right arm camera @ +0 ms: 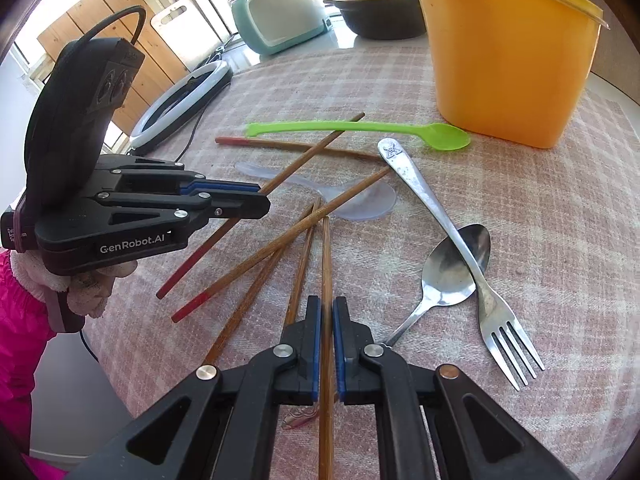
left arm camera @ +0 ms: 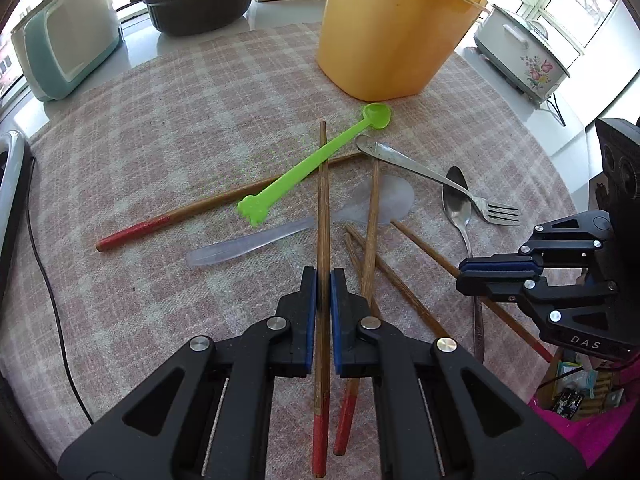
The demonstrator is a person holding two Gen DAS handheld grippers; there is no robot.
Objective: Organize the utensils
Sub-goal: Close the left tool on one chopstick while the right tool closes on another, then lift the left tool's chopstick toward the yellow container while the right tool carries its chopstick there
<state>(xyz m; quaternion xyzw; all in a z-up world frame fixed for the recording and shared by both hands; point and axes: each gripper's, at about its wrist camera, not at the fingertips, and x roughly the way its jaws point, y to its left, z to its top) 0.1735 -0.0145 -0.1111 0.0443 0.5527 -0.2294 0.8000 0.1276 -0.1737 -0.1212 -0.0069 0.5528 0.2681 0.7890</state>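
The left hand-held gripper (left arm camera: 324, 280) pinches a red-tipped chopstick (left arm camera: 322, 208) near mid-length; its long axis runs along the fingers, bare end pointing toward the orange container (left arm camera: 392, 32), which stands just beyond the green spoon (left arm camera: 316, 160). The right hand-held gripper (right arm camera: 327, 312) is pressed on a second chopstick (right arm camera: 326, 264), likewise aligned with its fingers; whether this one is lifted off the desk (right arm camera: 540, 220) cannot be told. The left is probably nearer the container.

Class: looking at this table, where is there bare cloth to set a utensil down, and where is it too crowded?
Free: the checked cloth between the red-tipped chopstick and the teal appliance; also right of the fork, below the yellow tub. Crowded: the middle, where chopsticks, spoons and fork overlap.
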